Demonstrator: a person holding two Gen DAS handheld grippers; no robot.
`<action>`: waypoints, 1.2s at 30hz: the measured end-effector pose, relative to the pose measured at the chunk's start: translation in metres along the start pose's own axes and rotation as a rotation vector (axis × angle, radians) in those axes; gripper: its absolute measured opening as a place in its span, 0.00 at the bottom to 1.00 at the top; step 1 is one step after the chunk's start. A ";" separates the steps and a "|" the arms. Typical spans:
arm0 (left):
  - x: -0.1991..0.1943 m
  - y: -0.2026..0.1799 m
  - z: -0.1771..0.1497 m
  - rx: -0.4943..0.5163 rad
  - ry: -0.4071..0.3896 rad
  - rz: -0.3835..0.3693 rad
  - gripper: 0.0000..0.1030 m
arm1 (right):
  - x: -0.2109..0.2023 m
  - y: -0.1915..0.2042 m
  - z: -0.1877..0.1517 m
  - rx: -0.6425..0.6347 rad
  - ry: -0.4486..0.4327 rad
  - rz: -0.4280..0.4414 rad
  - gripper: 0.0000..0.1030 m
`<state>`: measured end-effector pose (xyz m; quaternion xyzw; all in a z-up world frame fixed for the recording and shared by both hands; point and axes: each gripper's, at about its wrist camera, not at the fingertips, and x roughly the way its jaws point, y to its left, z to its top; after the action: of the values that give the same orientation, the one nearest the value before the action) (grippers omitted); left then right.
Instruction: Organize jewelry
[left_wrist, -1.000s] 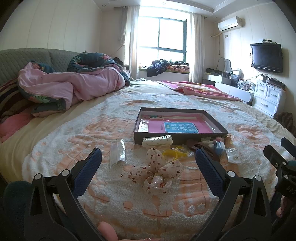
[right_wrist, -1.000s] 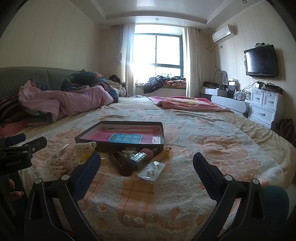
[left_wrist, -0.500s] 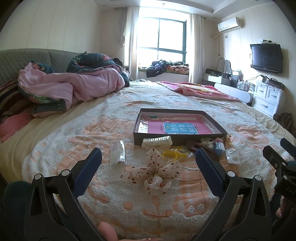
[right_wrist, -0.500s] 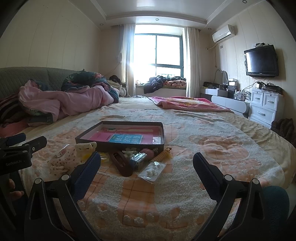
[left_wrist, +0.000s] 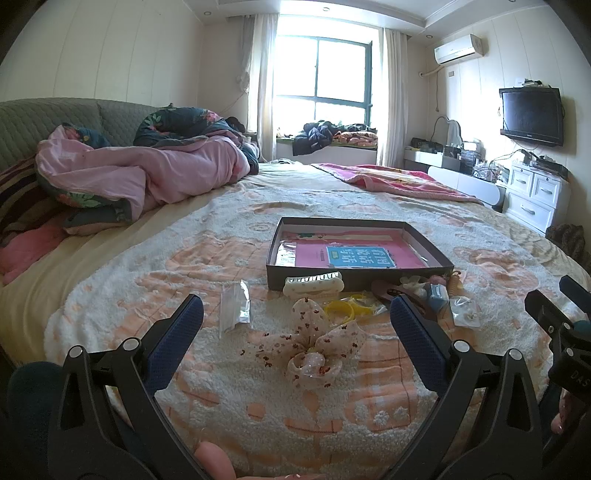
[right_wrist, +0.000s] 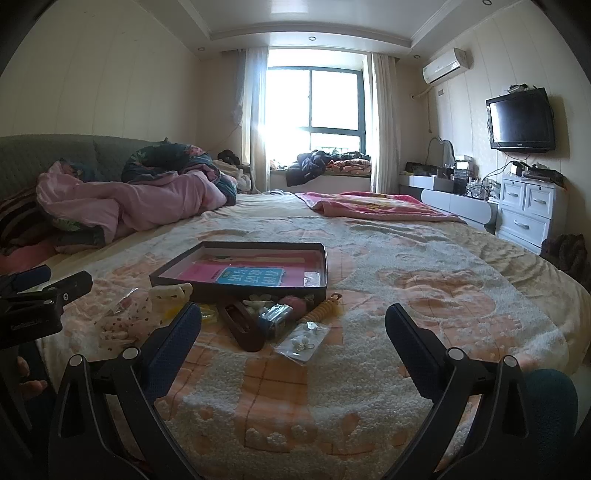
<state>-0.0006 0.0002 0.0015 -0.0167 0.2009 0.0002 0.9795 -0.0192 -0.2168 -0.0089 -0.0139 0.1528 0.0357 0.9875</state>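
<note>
A shallow dark box (left_wrist: 354, 282) (right_wrist: 236, 288) with a pink and blue booklet inside lies on the bed. In front of it lie a floral fabric bow (left_wrist: 314, 347), a white claw clip (left_wrist: 314, 286), yellow bands (left_wrist: 341, 308), a brown hair clip (right_wrist: 242, 326), a clear packet of earrings (right_wrist: 304, 341), a spiral hair tie (right_wrist: 325, 310) and a small clear bag (left_wrist: 234, 308). My left gripper (left_wrist: 295, 321) is open and empty, just short of the bow. My right gripper (right_wrist: 293, 326) is open and empty, near the earring packet.
The items lie on a fluffy white and orange blanket (right_wrist: 424, 314). A pink duvet (left_wrist: 147, 177) is heaped at the far left. White drawers (left_wrist: 535, 195) and a wall TV (left_wrist: 532, 114) stand at the right. A window (left_wrist: 325, 92) is at the back.
</note>
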 end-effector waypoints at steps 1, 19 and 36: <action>0.000 0.000 0.000 0.000 -0.001 0.000 0.90 | 0.000 0.001 0.000 -0.001 0.001 0.000 0.94; 0.007 0.011 0.001 -0.018 0.034 0.023 0.90 | 0.011 0.005 0.001 -0.023 0.024 0.035 0.94; 0.044 0.040 -0.004 -0.091 0.170 0.060 0.90 | 0.075 0.011 0.001 -0.058 0.194 0.081 0.94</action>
<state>0.0377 0.0394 -0.0205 -0.0551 0.2833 0.0375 0.9567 0.0519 -0.2009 -0.0306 -0.0398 0.2470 0.0787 0.9650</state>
